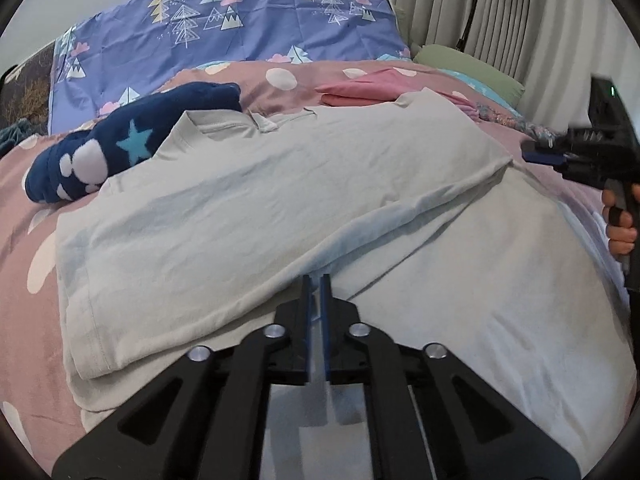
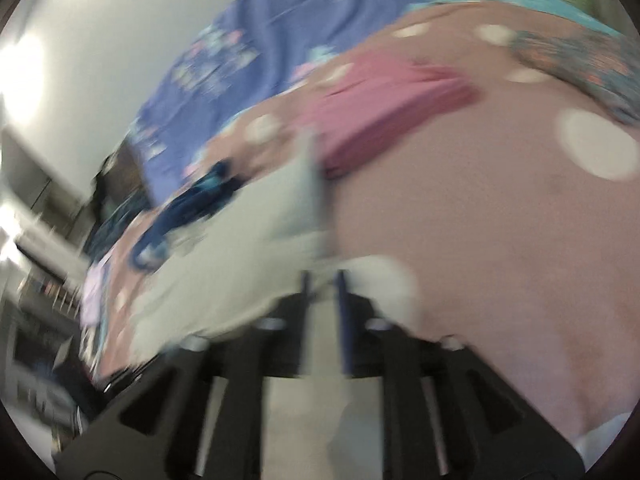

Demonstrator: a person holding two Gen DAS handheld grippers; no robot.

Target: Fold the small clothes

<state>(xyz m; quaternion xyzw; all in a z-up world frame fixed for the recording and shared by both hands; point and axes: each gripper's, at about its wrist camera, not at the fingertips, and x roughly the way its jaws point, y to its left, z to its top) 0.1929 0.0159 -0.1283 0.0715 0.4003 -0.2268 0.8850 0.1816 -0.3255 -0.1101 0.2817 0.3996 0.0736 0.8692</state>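
Note:
A pale grey-green T-shirt (image 1: pixel 280 184) lies spread on the bed, its right side turned over into a long diagonal fold. My left gripper (image 1: pixel 317 280) hovers low at the near end of that fold. Its blue pads stand almost together with a thin gap, and cloth shows through it. My right gripper (image 1: pixel 530 152), held by a hand (image 1: pixel 620 228), hangs at the shirt's right shoulder corner. The right wrist view is blurred. There my right gripper (image 2: pixel 323 280) is open over the shirt's (image 2: pixel 240 248) edge, with nothing caught between its fingers.
The bed has a mauve sheet (image 1: pixel 24 184) with white dots. A navy fleece item (image 1: pixel 120 148) with a star lies at the shirt's upper left. Folded pink clothes (image 1: pixel 360 90) sit beyond the collar. A blue tree-print pillow (image 1: pixel 240 20), a green pillow (image 1: pixel 468 68) and curtains (image 1: pixel 520 8) stand behind.

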